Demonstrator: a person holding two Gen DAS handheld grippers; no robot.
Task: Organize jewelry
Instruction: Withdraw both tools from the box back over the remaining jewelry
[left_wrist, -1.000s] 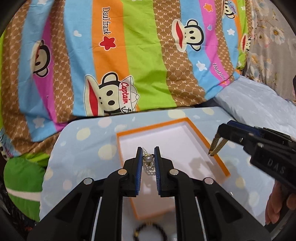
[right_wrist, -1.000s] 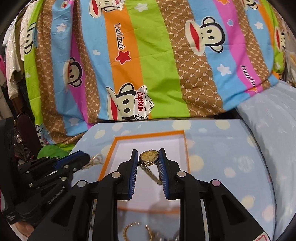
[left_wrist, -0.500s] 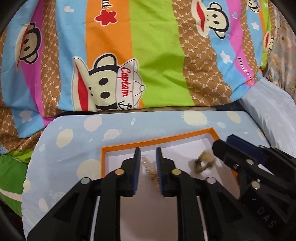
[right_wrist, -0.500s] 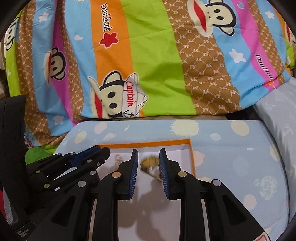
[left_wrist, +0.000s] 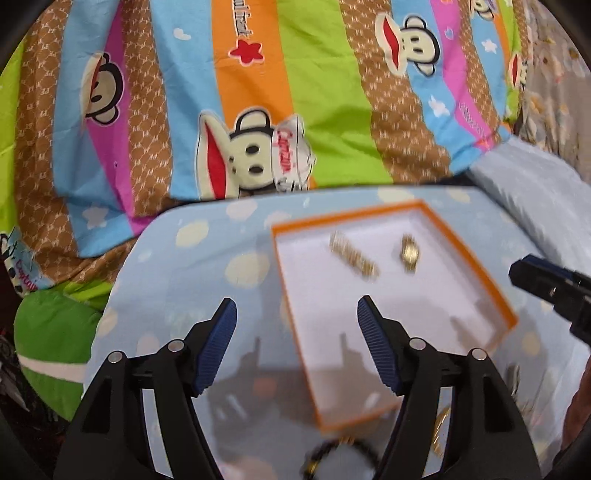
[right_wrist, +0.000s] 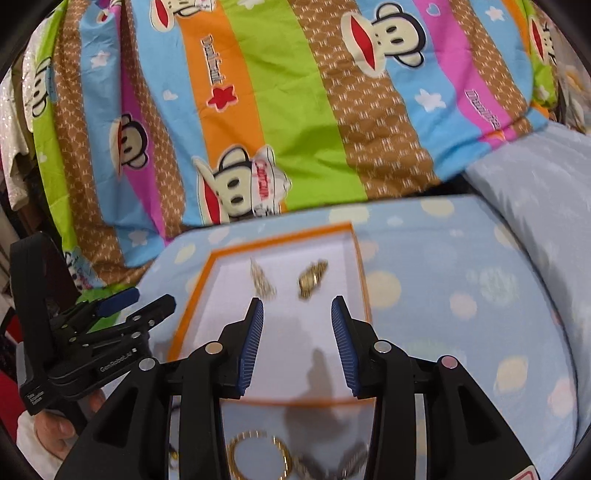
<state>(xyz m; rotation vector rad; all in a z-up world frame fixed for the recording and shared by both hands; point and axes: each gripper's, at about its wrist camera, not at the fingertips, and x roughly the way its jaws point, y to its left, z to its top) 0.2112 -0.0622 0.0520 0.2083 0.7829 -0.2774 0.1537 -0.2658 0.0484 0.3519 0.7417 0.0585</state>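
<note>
Left tongs (left_wrist: 295, 345): released, blue ribbed pads spread wide, nothing between them; held above the near left corner of the tray.

Beaded bracelet (left_wrist: 341, 456): dark beads with a gold accent, lying on the blue spotted cover (left_wrist: 207, 280) at the bottom edge of the left view, outside the tray. Judged light and limp; best pinched across a single run of beads, since a round bead could roll from the pads.

Tray (left_wrist: 465, 254): shallow, white inside, orange rim, resting on the cover.

Chain bracelet (left_wrist: 354, 255): pale gold, blurred, lying stretched out in the far half of the tray. Probably soft and slinky; a grip near its middle should lift it without it pouring out one side.

Wristwatch (left_wrist: 409, 253): gold, blurred, just beside the chain bracelet on its right, apart from it. Likely the heaviest piece and rigid at the case; the case is the surer hold, the band being slick.

Right tongs (right_wrist: 297, 339): released, empty, poised over the near half of the tray.

Gold bangle (right_wrist: 258, 455): a stiff ring on the cover below the tray in the right view, with further pieces beside it too blurred to name. Judged to take a grip across the rim anywhere.

Striped monkey-print quilt (right_wrist: 295, 110): backdrop behind the cover.
</note>
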